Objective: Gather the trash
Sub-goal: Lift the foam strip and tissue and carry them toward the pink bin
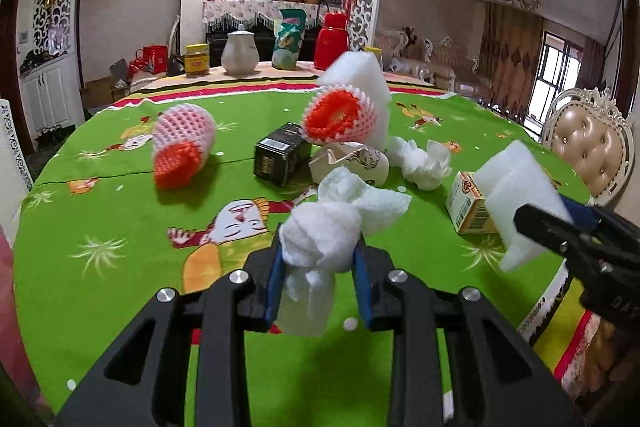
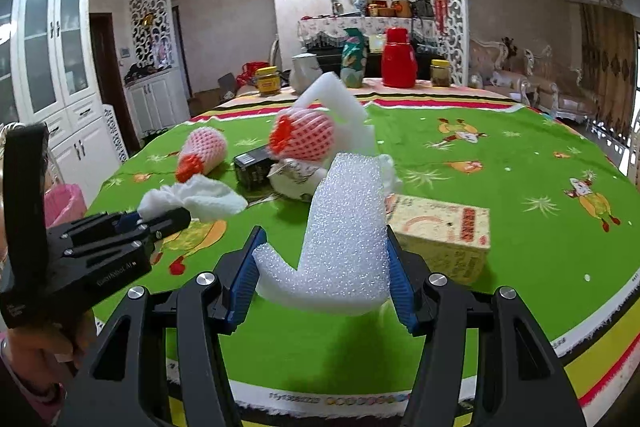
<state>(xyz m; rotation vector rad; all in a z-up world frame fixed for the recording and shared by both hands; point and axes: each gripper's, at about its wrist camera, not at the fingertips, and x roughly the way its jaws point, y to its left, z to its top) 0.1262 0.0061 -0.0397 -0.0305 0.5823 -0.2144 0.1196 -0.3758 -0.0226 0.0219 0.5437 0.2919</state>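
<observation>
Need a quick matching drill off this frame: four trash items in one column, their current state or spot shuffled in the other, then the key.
Items
1. crumpled white paper towel
2. notched white foam block
3. glossy black carton
4. yellow cardboard box

States
A. lying on the green tablecloth just past the right claw
B. pinched in the left claw
C. on the cloth between two pink-and-orange foam fruit nets
D. clamped in the right claw

Pairs: 1-B, 2-D, 3-C, 4-A
</observation>
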